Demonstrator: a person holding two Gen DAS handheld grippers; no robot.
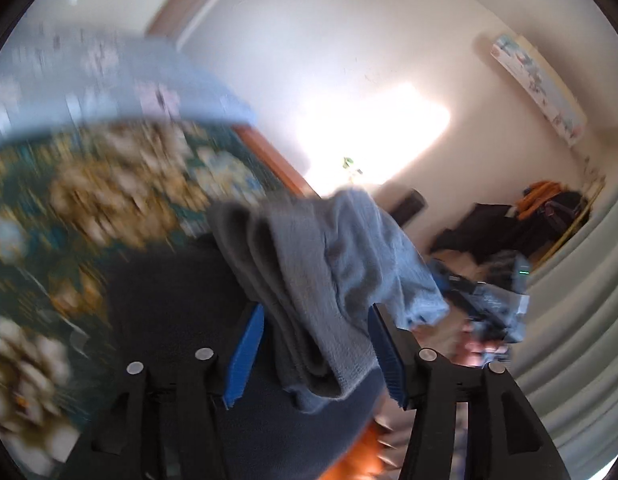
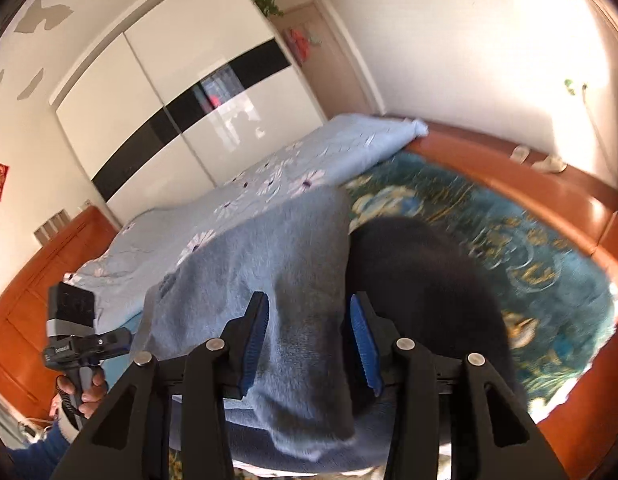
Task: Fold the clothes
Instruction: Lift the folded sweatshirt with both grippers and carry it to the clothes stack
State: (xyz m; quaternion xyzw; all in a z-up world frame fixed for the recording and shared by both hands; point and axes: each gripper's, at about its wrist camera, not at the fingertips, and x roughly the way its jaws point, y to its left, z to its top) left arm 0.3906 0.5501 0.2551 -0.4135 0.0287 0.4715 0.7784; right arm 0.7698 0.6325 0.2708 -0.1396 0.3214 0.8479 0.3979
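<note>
A blue-grey fleece garment (image 1: pixel 333 272) hangs bunched between the blue pads of my left gripper (image 1: pixel 315 356), which is shut on it and holds it in the air above the bed. The same garment (image 2: pixel 277 280) spreads flat between the pads of my right gripper (image 2: pixel 307 344), which is shut on another part of it. A dark navy garment (image 2: pixel 425 280) lies under it on the bed; it also shows in the left wrist view (image 1: pixel 169 312). The left gripper's handle (image 2: pixel 75 344) shows at the left of the right wrist view.
The bed has a teal floral cover (image 2: pixel 509 232) and a folded light-blue flowered quilt (image 2: pixel 269 172) at its far side. An orange wooden bed frame (image 2: pixel 529 188) rims it. A white wardrobe (image 2: pixel 181 92) stands behind. Clothes are piled by the far wall (image 1: pixel 509 220).
</note>
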